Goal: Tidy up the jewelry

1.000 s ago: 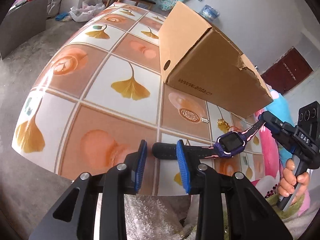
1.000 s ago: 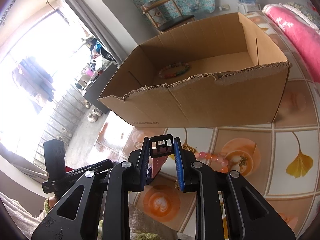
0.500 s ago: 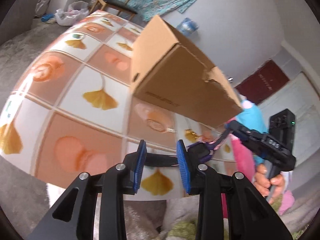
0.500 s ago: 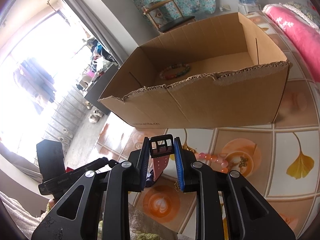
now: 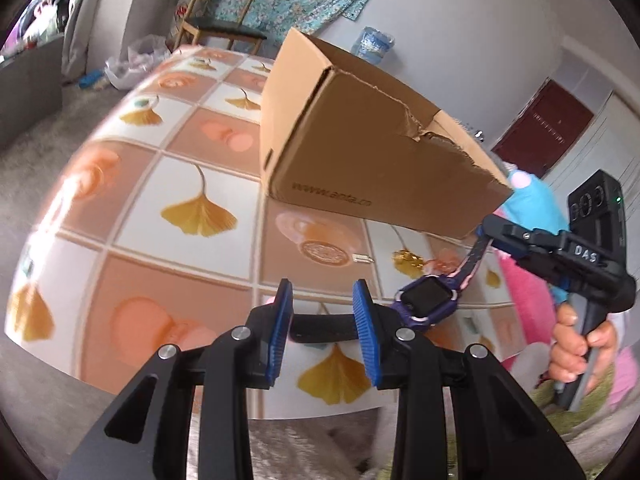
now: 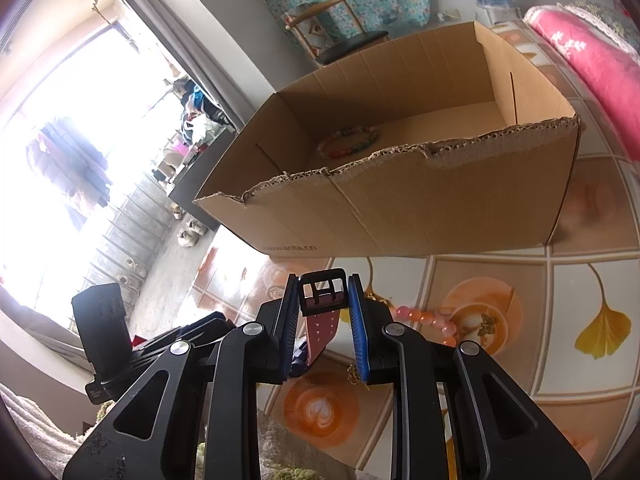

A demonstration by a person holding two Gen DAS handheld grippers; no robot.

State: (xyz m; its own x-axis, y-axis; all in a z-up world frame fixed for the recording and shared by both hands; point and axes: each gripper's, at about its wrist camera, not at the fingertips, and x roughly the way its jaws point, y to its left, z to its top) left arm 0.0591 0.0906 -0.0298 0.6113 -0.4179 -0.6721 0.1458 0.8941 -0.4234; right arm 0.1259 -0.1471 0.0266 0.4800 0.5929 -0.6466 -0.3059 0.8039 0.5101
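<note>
Left wrist view: my left tongs (image 5: 322, 320) clamp black strap end of watch (image 5: 428, 304); my right tongs (image 6: 323, 312) grip buckle end. Watch hangs stretched between both, above tabletop (image 5: 192, 176) near its front edge, short of cardboard box (image 6: 420, 208). To do well: lift both ends together over torn rim, keep strap level, release only inside box, beside bead bracelet (image 6: 348, 142).
</note>
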